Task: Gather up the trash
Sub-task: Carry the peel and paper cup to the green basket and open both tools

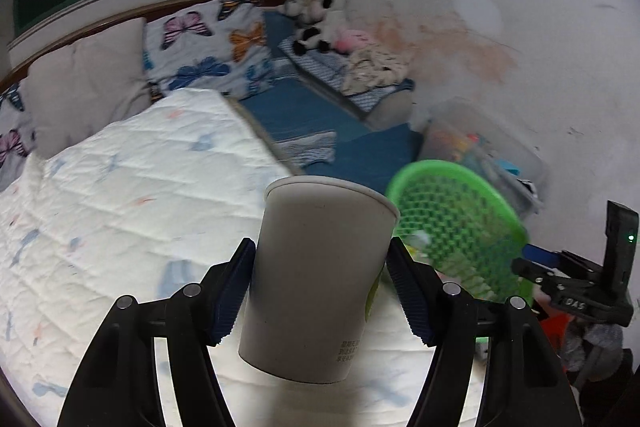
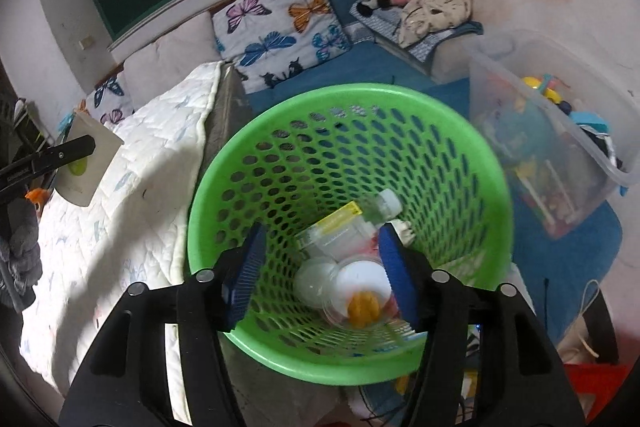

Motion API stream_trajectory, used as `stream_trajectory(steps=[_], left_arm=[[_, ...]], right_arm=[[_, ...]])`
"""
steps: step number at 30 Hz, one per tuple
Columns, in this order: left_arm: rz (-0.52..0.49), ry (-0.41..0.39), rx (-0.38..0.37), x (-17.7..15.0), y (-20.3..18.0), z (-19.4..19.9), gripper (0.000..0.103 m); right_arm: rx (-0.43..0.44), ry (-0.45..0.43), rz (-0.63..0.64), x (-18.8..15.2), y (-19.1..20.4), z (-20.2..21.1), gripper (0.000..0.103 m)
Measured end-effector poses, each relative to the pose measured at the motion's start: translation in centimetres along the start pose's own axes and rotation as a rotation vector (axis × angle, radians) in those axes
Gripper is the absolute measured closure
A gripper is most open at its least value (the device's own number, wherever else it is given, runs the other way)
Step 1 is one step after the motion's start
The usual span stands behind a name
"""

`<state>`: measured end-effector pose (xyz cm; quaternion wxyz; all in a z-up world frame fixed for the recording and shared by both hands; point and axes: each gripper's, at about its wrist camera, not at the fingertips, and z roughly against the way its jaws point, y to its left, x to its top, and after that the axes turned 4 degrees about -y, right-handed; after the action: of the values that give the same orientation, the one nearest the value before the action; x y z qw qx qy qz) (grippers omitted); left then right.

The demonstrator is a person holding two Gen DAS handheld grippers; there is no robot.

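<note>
- Fingers of the left gripper clamp a white paper cup, lifted above the bed's white quilt.
- Right gripper fingers stand apart, empty, over the green mesh basket holding a plastic bottle and lids.

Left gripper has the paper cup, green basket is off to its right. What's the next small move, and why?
Probably carry the paper cup rightward over the green basket before releasing: the left gripper clamps it above the quilt, while the right gripper hangs open over the trash inside.
</note>
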<state>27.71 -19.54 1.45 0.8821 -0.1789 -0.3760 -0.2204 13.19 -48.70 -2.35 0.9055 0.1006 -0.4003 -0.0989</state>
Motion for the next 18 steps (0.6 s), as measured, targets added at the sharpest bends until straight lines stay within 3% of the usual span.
stream_trajectory(steps=[7,18], left_arm=[[-0.037,0.028,-0.078,0.0,-6.0,-1.9,0.037],[-0.049,0.09,-0.14,-0.8,-11.3,-5.8,0.036]], right_arm=[[0.006,-0.036,-0.029,-0.3,-1.5,2.1,0.03],[0.001,-0.055,-0.081,-1.6,-3.8,4.4,0.023]])
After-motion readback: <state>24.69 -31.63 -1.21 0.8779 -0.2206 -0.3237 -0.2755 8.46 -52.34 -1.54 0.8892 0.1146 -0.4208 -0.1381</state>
